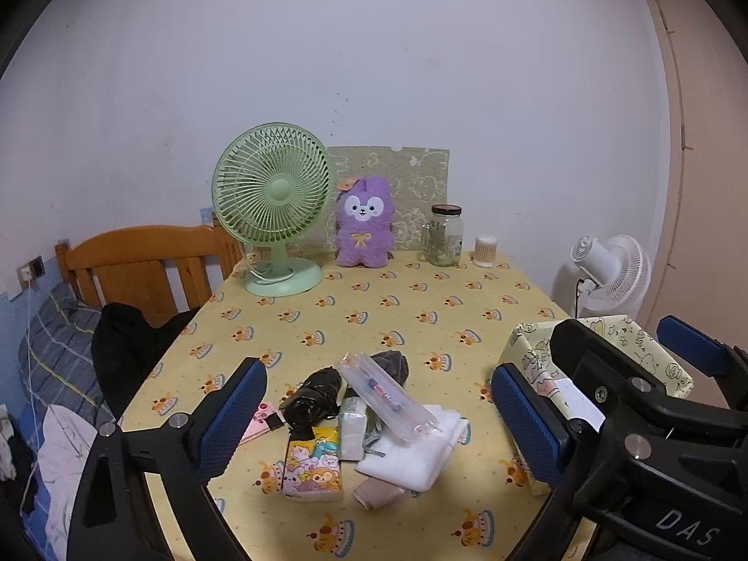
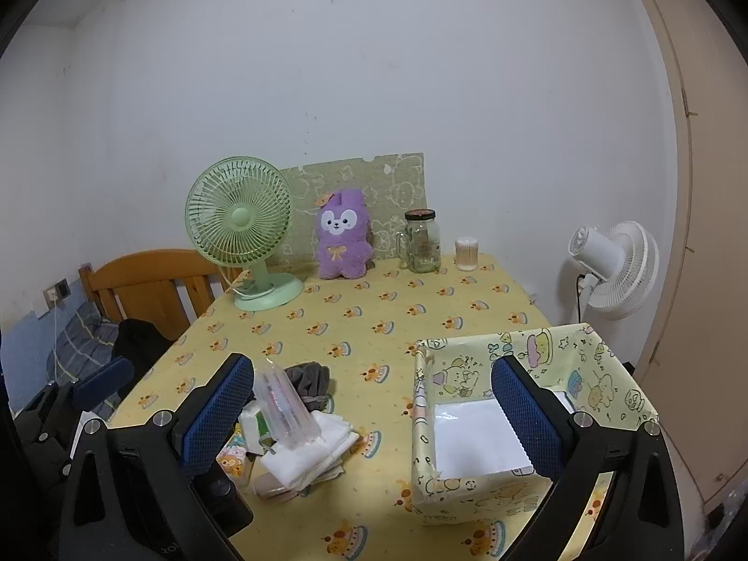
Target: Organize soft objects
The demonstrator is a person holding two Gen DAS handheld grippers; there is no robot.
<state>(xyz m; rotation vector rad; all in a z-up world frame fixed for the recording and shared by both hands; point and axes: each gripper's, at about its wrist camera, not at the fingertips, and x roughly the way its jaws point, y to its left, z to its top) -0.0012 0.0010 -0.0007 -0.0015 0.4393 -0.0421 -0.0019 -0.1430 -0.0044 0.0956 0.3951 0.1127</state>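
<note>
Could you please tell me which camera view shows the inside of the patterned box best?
The right wrist view: the box sits nearly whole, its white floor visible, with nothing seen inside. In the left wrist view the right tongs cover most of the box, leaving only a wall and a strip of floor.

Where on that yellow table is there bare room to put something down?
The wide middle strip of tablecloth is bare, between the green fan, purple plush and jar at the back and the near pile. The patterned box looks empty. The pile is crowded.
</note>
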